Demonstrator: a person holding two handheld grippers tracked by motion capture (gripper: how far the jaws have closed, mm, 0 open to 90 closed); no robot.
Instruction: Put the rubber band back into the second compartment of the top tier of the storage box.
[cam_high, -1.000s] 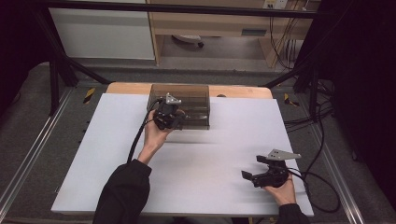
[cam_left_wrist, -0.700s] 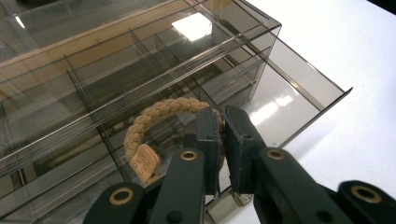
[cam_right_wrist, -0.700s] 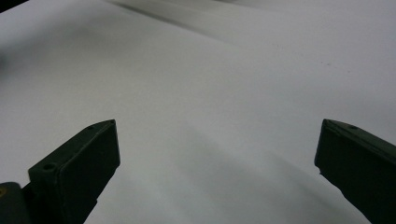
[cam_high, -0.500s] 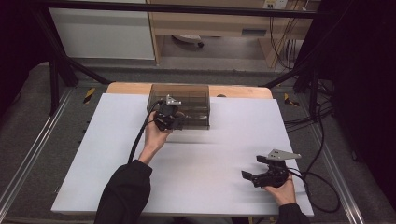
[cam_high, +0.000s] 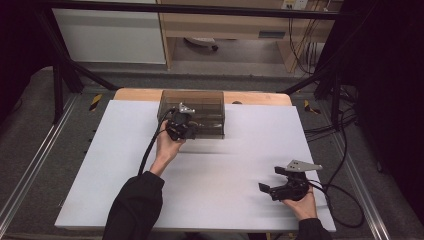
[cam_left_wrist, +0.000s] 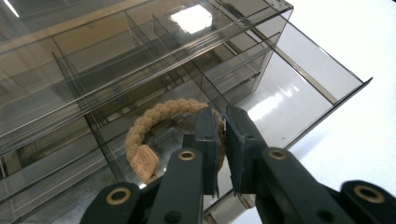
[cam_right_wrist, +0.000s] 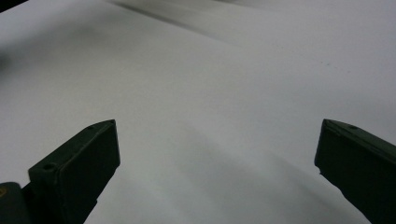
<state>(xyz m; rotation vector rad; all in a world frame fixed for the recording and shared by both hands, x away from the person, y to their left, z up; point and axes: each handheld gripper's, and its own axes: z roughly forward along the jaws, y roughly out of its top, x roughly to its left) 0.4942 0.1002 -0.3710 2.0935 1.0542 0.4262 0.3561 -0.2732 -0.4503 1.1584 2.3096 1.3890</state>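
Two hand-held grippers: both in play, one busy, one idle
Left hand-held gripper (cam_left_wrist: 223, 140): jaws drawn in to a narrow gap, pinching the rim of a braided tan ring; in the high view it sits at the front of the organizer (cam_high: 181, 124), held up by the left hand (cam_high: 167, 147)
Jaw motion: the gap has eased open a touch just now; the ring is between the pads and they look to be on it, so I call it held, if lightly
Braided ring (cam_left_wrist: 156, 122): a tan woven loop with a small pale tag hanging at its lower left; it hangs at an open compartment of the box, against the clear dividers; whether it rests on the compartment floor I cannot tell
Clear organizer box (cam_high: 202, 107): smoky transparent plastic, split by partitions into several cells; it stands at the far middle of the counter
Right hand-held gripper (cam_high: 282, 187): jaws spread wide, nothing between them; parked near the front right corner, well apart from the box
Counter (cam_high: 220, 165): white sheet, bare around the right jaws
Progress: my reading, the ring is being stowed; it has reached the box, so carrying is done; letting go and backing the jaws out remain
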